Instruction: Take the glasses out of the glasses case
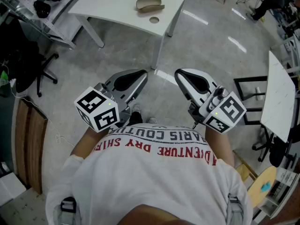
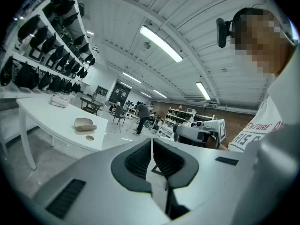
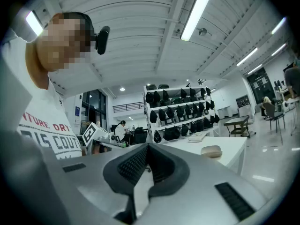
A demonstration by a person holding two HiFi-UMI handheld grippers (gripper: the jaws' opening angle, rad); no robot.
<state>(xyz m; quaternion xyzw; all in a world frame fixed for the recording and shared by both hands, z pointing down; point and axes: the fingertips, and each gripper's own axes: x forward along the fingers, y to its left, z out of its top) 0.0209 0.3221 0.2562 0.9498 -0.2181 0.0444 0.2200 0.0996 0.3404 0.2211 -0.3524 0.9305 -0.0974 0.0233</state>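
1. Both pairs of jaws are shut with nothing between them. The ribbed pads of the left gripper meet in a thin seam, and so do those of the right gripper.
2. In the head view, the grippers sit side by side at mid-frame, left and right of centre. They are apart from each other, just above a white shirt with red print.
3. Grey glossy floor lies beyond their tips.
4. At top centre stands a white table. The tan case lies on it near its front corner, well apart from both grippers, with a small disc just beside it.
5. Shelves of dark bags line the far wall at the centre of the right gripper view.
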